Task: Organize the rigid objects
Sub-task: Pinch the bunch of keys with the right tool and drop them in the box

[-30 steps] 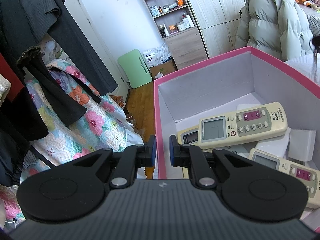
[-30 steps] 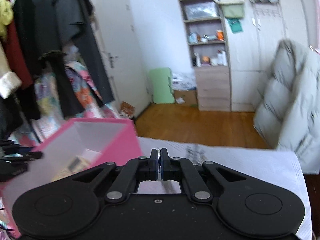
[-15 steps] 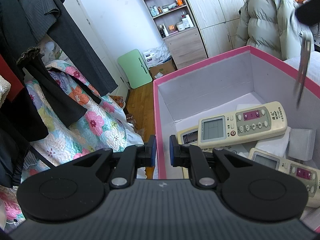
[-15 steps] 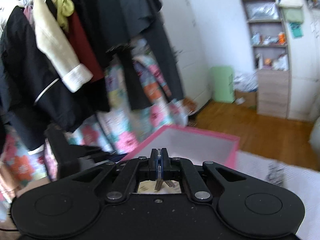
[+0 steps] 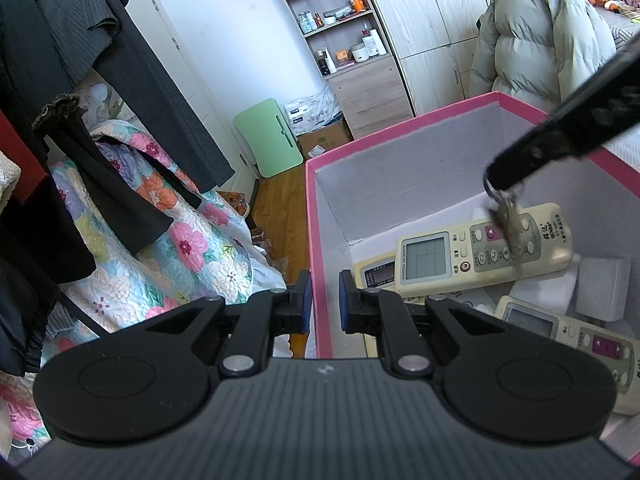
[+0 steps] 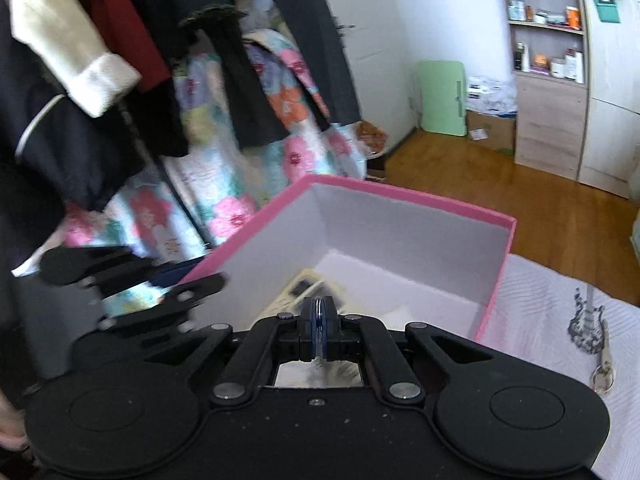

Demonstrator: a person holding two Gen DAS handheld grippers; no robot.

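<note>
**Keys over the pink box, three remotes inside**

While the left gripper (image 5: 324,300) straddles the near wall of the pink box (image 5: 400,124), one blue-padded finger outside and one inside, its tongs pinch that wall between them. From the left wrist view the right gripper (image 5: 500,180) reaches in from the upper right, over the box, and a small bunch of metal keys (image 5: 508,220) hangs from its tip, blurred, just above the uppermost remote. From the right wrist view its two blue pads sit pressed together with only a thin sliver between them, so its tongs are clamped on the keys, though the keys themselves are hidden there.

Three remote controls lie in the box: one cream remote (image 5: 480,252) on top with a grey screen and a red power button, a second remote (image 5: 376,276) partly under it, and a third remote (image 5: 568,340) nearer the camera with a pink button panel. One white block (image 5: 604,288), like a charger, rests beside them.

Outside the box, on the white cloth (image 6: 540,312), one more key on a ring (image 6: 602,368) lies next to a guitar-shaped trinket (image 6: 588,320).
</note>
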